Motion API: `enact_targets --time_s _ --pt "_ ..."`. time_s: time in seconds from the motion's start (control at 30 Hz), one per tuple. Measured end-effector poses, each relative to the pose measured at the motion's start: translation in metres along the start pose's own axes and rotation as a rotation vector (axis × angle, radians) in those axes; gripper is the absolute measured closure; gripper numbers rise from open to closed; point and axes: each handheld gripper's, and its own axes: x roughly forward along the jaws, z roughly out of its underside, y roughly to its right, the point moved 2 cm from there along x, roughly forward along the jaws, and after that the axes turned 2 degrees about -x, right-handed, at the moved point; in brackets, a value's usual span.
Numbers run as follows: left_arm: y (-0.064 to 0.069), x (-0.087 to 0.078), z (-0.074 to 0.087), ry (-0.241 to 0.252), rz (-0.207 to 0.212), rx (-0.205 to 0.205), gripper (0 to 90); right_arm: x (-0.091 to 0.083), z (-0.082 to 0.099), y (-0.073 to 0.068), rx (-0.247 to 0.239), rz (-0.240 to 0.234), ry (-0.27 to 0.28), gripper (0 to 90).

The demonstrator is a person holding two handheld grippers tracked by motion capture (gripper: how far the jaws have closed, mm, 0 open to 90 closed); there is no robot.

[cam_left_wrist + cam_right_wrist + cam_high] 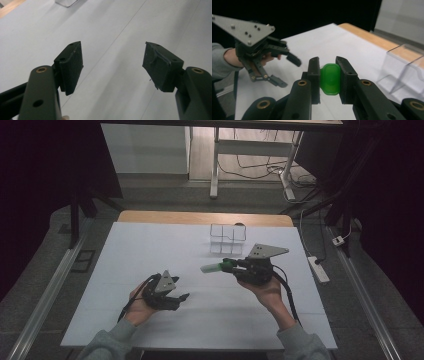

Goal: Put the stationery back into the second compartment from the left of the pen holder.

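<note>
My right gripper (231, 265) is shut on a green plastic piece with a pale tip (214, 267), held above the white table just in front of a clear compartment box (227, 239). In the right gripper view the two black pads (314, 72) press on both sides of the green piece (330, 78), and the clear box (404, 72) stands to the right. My left gripper (181, 298) is held low at the front left, open, with nothing between its jaws. The left gripper view shows its pads (71, 65) wide apart over bare white table.
The white sheet (150, 255) covers a wooden table whose far edge (200, 217) shows behind the box. A corner of the clear box (66, 2) is at the top of the left gripper view. A power strip (318, 269) lies on the floor at the right.
</note>
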Motion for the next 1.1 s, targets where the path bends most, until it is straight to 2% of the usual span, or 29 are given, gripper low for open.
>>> enact_targets --time_s 0.17,0.4,0.57,0.73,0.9,1.03,1.1 --pt "-0.006 -0.011 0.014 -0.014 -0.016 -0.02 30.9 -0.013 -0.006 0.007 0.005 0.051 0.036 74.0" --pt "-0.013 -0.023 0.033 -0.035 -0.042 -0.052 29.4 -0.025 -0.013 0.017 -0.007 0.113 0.058 74.1" --pt "-0.018 -0.035 0.048 -0.039 -0.065 -0.089 29.2 -0.029 -0.015 0.032 0.048 0.138 0.076 74.1" --pt "-0.022 -0.041 0.059 -0.037 -0.058 -0.122 28.6 -0.029 -0.019 0.044 0.054 0.173 0.05 74.1" --pt "-0.024 -0.041 0.063 -0.046 -0.058 -0.124 27.7 -0.028 -0.027 0.055 0.056 0.206 0.039 74.1" --pt "-0.024 -0.042 0.063 -0.044 -0.058 -0.127 27.3 -0.023 -0.036 0.064 0.045 0.241 0.002 74.1" --pt "-0.025 -0.042 0.064 -0.043 -0.056 -0.13 27.2 -0.02 -0.04 0.07 0.054 0.24 0.0 74.1"
